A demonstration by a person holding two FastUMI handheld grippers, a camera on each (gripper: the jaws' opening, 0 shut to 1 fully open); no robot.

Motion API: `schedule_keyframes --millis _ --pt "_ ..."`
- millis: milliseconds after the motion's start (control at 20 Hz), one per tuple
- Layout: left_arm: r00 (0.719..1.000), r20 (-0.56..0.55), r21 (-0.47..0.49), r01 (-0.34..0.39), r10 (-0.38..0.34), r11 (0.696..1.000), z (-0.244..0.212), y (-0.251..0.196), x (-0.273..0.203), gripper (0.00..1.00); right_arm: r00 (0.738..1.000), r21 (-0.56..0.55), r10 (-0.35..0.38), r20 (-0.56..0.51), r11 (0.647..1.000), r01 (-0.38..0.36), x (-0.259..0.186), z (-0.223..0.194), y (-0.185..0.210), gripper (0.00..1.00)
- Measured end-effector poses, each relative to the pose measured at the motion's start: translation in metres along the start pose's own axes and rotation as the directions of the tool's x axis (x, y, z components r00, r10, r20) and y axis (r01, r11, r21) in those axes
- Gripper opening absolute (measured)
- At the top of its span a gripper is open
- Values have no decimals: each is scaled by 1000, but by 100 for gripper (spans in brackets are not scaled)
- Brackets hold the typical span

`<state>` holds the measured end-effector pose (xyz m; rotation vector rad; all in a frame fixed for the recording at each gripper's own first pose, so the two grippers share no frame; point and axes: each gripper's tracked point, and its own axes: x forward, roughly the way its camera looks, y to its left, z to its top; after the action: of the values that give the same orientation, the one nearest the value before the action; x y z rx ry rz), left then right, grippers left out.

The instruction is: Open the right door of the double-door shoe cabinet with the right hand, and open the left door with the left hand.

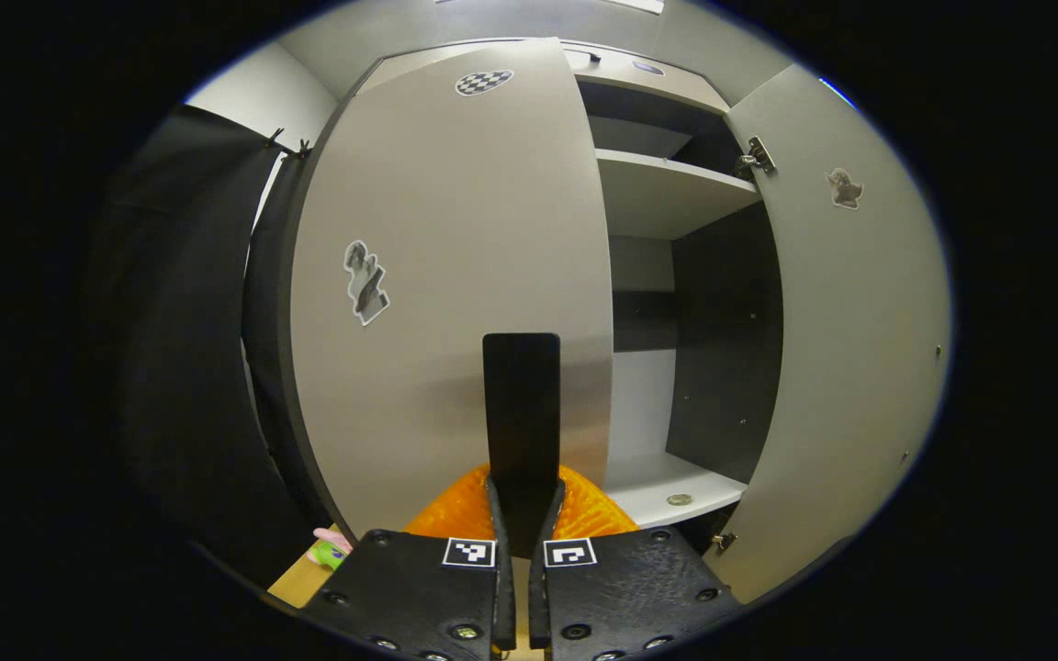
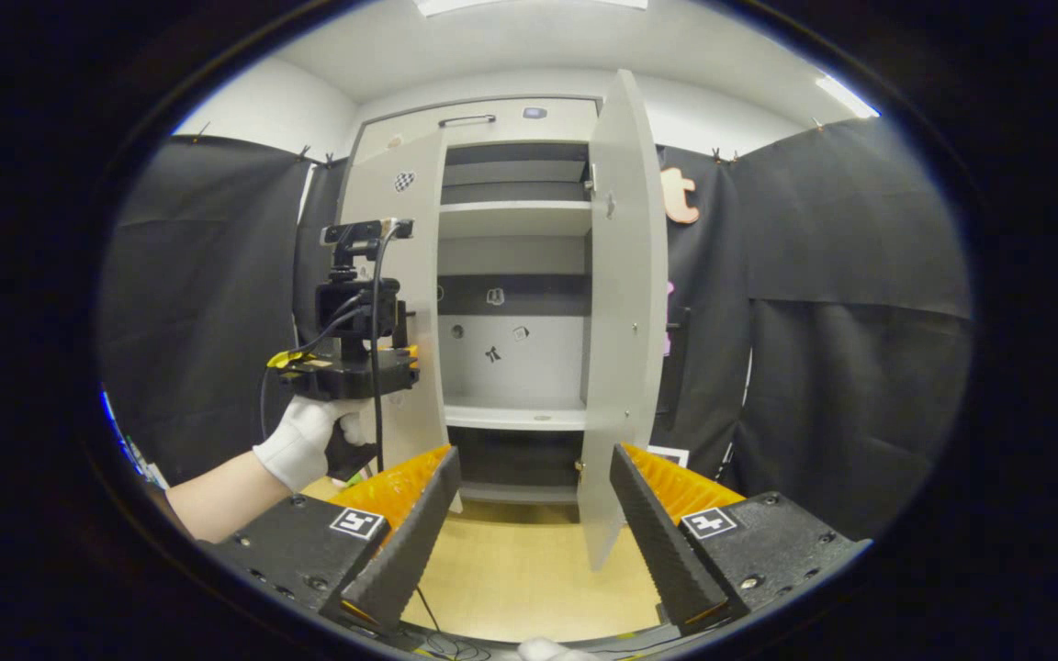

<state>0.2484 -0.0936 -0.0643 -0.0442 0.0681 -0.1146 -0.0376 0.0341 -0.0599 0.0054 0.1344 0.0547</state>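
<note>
Black cloth is hanging on both sides of the shoe cabinet [image 2: 511,275], which is standing on a pale wooden floor [image 2: 529,569] against a white wall. The right door [image 2: 616,303] is already standing wide open, swung out to nearly a right angle with the cabinet front, so the shelves behind it are showing. The left door [image 1: 455,275] is lying shut or nearly shut against the cabinet.

The left gripper [image 1: 523,496] is pressing close to the left door, its jaws closed flat onto the dark upright handle [image 1: 521,413] near that door's inner edge. In the right gripper view a gloved hand [image 2: 304,450] is holding this gripper against the door. The right gripper [image 2: 529,514] is hanging back from the cabinet, fingers spread wide and holding nothing.

I judge that the pull on the left door is just beginning. The handle is thin and smooth-looking, so the fingers could slide up or off it if the pull is not following the door's arc around its hinges; a straight tug might also rock the cabinet.

Room looks adequate: the cloth to the left of the cabinet is hanging near the hinge side, and the door's outer edge may brush it at full swing. The floor in front of the cabinet is giving the hand space to back away.
</note>
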Motion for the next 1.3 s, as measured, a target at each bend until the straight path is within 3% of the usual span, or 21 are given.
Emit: schedule_keyframes --millis 800,1150,1200,1250,1300 --pt "1000 2 12 -19 19 1000 -6 74 -89 4 990 7 142 -17 990 -142 11 -11 58 100" --pt "997 16 -8 -72 72 997 -10 119 -106 0 983 4 182 -29 983 -182 19 -15 80 100" --pt "997 12 2 -80 80 997 -12 127 -108 8 981 4 190 -35 982 -190 20 -15 84 100" --pt "996 12 6 -89 89 996 -13 134 -110 0 980 4 197 -37 980 -197 20 -17 87 100" --pt "995 12 12 -96 96 995 -12 142 -112 8 979 3 200 -36 980 -200 21 -16 90 100"
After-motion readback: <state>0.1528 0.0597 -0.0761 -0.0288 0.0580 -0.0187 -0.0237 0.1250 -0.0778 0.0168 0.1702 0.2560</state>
